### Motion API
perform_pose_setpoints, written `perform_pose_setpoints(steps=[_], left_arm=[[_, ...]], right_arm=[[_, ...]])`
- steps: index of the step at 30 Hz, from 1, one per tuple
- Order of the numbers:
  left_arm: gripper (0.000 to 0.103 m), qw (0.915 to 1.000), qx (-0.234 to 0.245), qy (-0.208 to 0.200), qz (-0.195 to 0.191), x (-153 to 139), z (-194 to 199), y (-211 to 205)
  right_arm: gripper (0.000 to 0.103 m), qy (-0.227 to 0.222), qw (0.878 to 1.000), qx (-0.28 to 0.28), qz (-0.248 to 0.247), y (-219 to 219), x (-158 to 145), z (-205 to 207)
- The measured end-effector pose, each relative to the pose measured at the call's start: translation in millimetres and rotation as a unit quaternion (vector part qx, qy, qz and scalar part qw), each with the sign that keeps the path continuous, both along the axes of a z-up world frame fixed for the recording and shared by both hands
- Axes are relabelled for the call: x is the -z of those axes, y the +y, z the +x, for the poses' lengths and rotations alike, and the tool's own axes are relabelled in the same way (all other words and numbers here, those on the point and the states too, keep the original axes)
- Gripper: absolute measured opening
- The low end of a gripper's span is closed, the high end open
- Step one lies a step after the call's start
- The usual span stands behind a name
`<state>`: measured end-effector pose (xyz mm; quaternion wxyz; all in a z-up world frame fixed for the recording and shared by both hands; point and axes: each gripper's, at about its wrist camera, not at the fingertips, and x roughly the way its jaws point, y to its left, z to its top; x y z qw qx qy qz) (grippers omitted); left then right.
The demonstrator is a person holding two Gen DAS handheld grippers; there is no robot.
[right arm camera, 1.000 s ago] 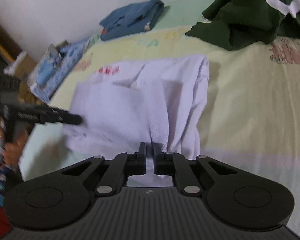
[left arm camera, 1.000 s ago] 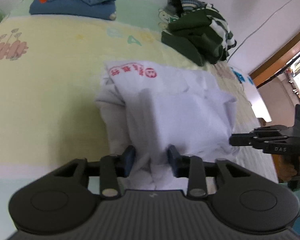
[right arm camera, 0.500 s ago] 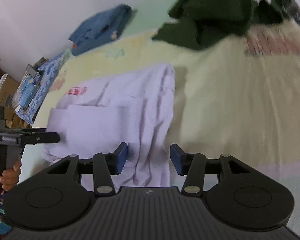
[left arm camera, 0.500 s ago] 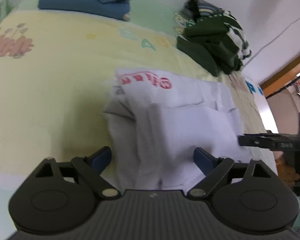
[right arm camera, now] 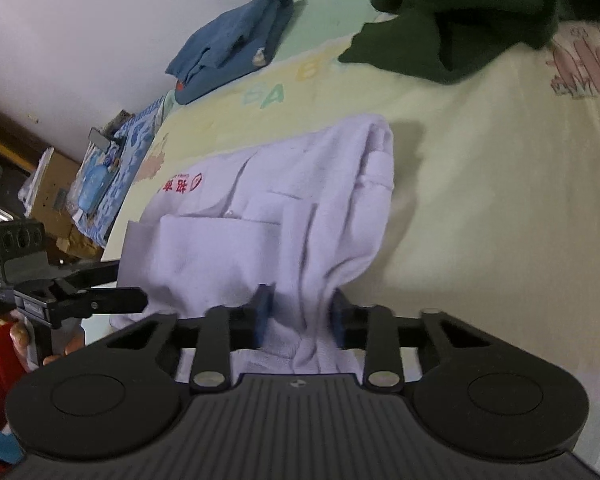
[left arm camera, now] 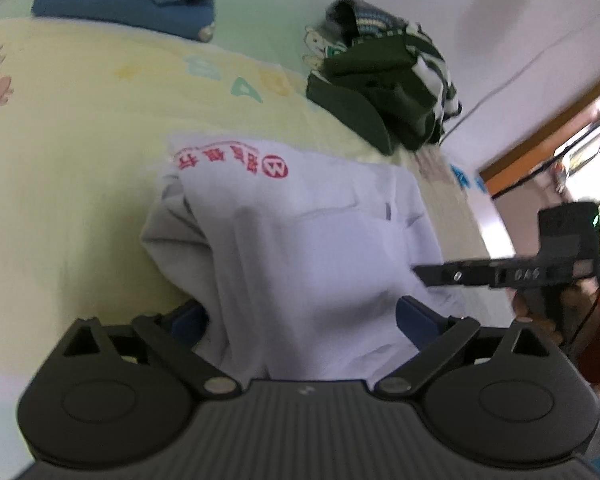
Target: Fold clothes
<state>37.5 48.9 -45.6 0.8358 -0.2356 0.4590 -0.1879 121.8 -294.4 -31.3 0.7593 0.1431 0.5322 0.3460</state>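
White folded cotton shirt (left arm camera: 300, 240) up front, red printed lettering and a red circular logo across its far edge. Under it, a pale yellow bedsheet (left arm camera: 80, 160) with pastel green letters and pink cartoon drawings, turning mint green toward the wall. Blue folded garment (right arm camera: 236, 48) at the back with a small orange-red tag. Dark green crumpled sweater (left arm camera: 384, 96), white stripes showing. Black plastic left gripper (left arm camera: 300, 320), blue pads (left arm camera: 414, 316).

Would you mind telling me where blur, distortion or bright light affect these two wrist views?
Left wrist view: the bed sheet and white shirt are softly motion-blurred, the doorway at right is overexposed, and fisheye bends the edges. Right wrist view: the shirt near the right gripper is smeared; the blue folded garment reads sharper.
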Motion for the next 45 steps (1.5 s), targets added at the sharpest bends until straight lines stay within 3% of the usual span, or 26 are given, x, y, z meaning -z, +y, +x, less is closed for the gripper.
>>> perform_pose_setpoints(steps=[2,3,5,10,15,22,37,45], left_arm=[[0.079,0.9998,-0.014,0.0,-0.013,1.3,-1.3,4.0],[0.063,0.9998,-0.02,-0.001,-0.009,1.6,-2.4,4.5],[0.052,0.9995,-0.03,-0.002,-0.007,3.3,-4.6,4.9],[0.032,0.9988,-0.048,0.0,-0.014,7.2,-6.3,2.4],[0.022,0.9983,-0.024,-0.027,0.046,-5.3,-5.5,-13.1],[0.019,0.9979,-0.003,-0.042,0.049,-26.3,-0.3,-10.0],[0.019,0.9891,0.001,-0.117,0.089,-119.6,14.6,17.9],[0.019,0.9753,-0.018,-0.174,0.134,-189.1,44.0,47.5]], right_arm=[[0.026,0.004,1.0,-0.002,0.0,-1.6,0.1,-0.1],[0.026,0.007,1.0,-0.001,0.002,-3.3,0.5,-0.7],[0.023,0.007,1.0,0.003,0.003,-4.8,1.2,-1.6],[0.018,-0.001,1.0,0.002,-0.017,4.2,-1.9,-3.3],[0.016,-0.013,1.0,0.002,-0.026,7.1,-8.6,-4.9],[0.016,-0.023,1.0,0.012,-0.002,9.5,-31.4,-10.1],[0.015,-0.07,0.995,0.017,0.064,34.4,-92.2,-2.3],[0.015,-0.132,0.985,0.006,0.108,64.0,-144.5,33.8]])
